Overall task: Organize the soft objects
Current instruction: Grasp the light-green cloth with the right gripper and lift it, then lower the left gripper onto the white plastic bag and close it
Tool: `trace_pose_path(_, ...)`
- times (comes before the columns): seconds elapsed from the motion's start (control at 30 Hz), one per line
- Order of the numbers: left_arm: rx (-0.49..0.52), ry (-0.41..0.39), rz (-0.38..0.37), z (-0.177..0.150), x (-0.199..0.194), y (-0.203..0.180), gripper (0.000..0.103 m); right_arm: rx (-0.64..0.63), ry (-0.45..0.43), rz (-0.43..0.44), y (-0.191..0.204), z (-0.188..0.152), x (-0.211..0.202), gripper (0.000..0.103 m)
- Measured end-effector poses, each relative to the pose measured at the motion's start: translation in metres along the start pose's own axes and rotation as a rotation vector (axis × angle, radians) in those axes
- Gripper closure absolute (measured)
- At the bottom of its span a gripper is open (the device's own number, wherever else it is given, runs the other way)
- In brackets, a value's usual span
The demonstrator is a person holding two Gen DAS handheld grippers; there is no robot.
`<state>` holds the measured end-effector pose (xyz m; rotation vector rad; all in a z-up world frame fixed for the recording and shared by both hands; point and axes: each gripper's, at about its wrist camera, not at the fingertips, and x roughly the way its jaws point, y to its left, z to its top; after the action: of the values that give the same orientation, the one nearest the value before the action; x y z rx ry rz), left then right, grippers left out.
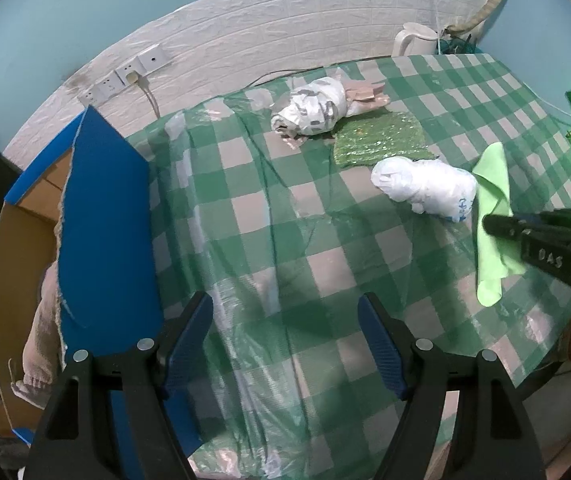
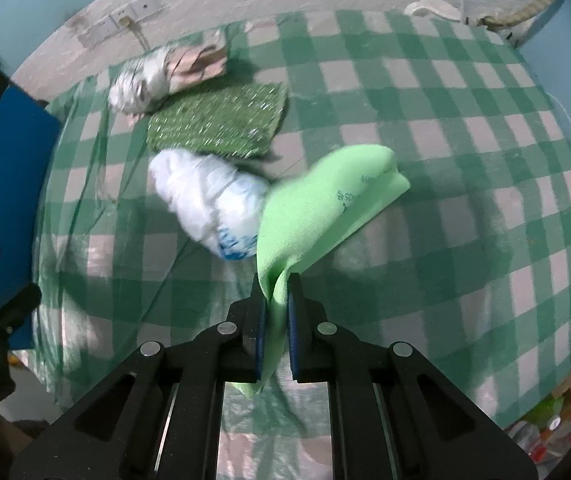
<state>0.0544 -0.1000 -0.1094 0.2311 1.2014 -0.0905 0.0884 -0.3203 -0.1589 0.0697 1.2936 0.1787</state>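
Right gripper (image 2: pixel 276 284) clamped on light green cloth (image 2: pixel 317 200), seemingly lifted beside white bag (image 2: pixel 209 196). Left gripper (image 1: pixel 285 312) wide, empty, over bare checked tablecloth (image 1: pixel 305 240) near blue box (image 1: pixel 105 216).

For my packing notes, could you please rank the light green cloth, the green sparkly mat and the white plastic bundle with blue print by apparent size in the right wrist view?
1. light green cloth, though nearness to the camera inflates it
2. green sparkly mat
3. white plastic bundle, close to the mat, so that order is unsure
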Motion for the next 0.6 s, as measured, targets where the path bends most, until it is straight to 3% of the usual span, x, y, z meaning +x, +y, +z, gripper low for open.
trace_pose_path(0.33,-0.012,0.026,-0.046,0.012,0.008,-0.021,0.027,0.047,-0.047,-0.023,-0.029,0.01,-0.019,0.095)
trace_pose_path(0.6,-0.053,0.045,-0.101,0.033,0.02,-0.039,0.025,-0.009,-0.041,-0.045,-0.027,0.016,-0.015,0.095)
